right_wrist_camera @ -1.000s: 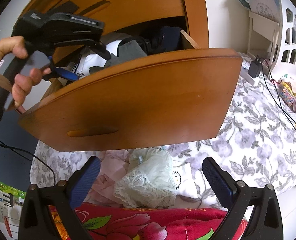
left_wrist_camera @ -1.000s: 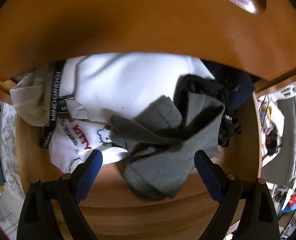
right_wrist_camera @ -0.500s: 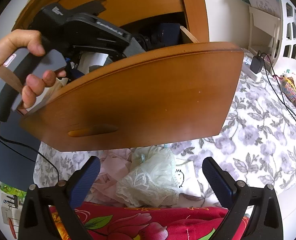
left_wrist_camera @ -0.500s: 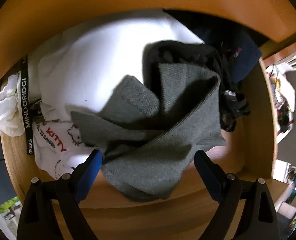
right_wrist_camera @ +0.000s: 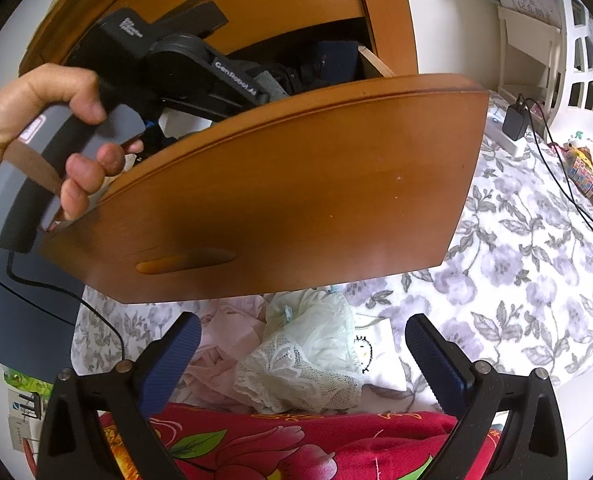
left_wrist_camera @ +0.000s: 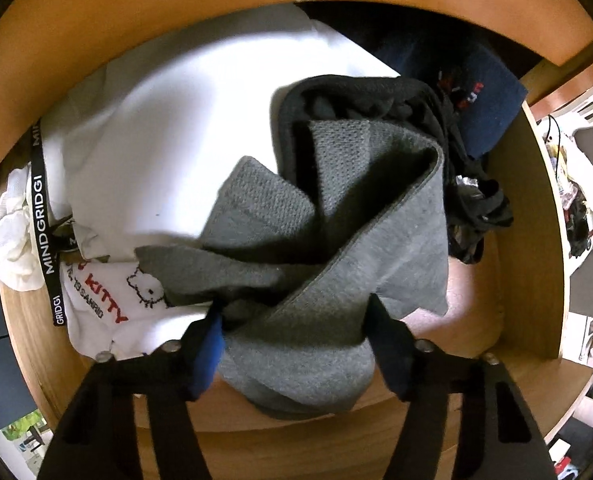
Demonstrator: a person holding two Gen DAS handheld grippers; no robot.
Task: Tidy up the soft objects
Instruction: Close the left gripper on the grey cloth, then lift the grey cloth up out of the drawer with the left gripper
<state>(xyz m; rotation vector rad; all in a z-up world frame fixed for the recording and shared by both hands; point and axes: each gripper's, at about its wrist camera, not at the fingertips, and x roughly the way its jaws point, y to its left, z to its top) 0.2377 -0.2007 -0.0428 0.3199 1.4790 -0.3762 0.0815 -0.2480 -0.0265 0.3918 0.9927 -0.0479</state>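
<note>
Looking straight down from the left wrist, the left gripper (left_wrist_camera: 294, 332) reaches into an open wooden drawer (left_wrist_camera: 536, 248), its jaws closing around a bunched grey knit garment (left_wrist_camera: 336, 280) that lies between the blue pads; the fabric bulges between both fingers, which touch its sides. This view alone shows the drawer's contents: beneath and left of the grey piece lies a white garment (left_wrist_camera: 168, 152), beside it a white cloth printed with a cartoon cat and red lettering (left_wrist_camera: 116, 300), a black strap lettered "MINDGRIDGI" (left_wrist_camera: 44, 236) crossing the left side, a crumpled cream cloth (left_wrist_camera: 8, 240) at the left wall, a black garment (left_wrist_camera: 376, 96) tucked behind the grey one, and a navy item with red stitching (left_wrist_camera: 484, 108) at the far right corner. The right wrist view shows what the other cannot: the drawer's curved wooden front (right_wrist_camera: 296, 184) from outside, a hand (right_wrist_camera: 36, 132) gripping the left tool's grey handle above it, and a bed with a floral sheet (right_wrist_camera: 528, 280). There the right gripper (right_wrist_camera: 302, 360) hangs with its jaws spread wide and nothing between them, above a pale green lace garment (right_wrist_camera: 312, 352), a pink cloth (right_wrist_camera: 224, 340), a white piece with a small drawn face (right_wrist_camera: 376, 352) and a red floral blanket (right_wrist_camera: 276, 440).
</note>
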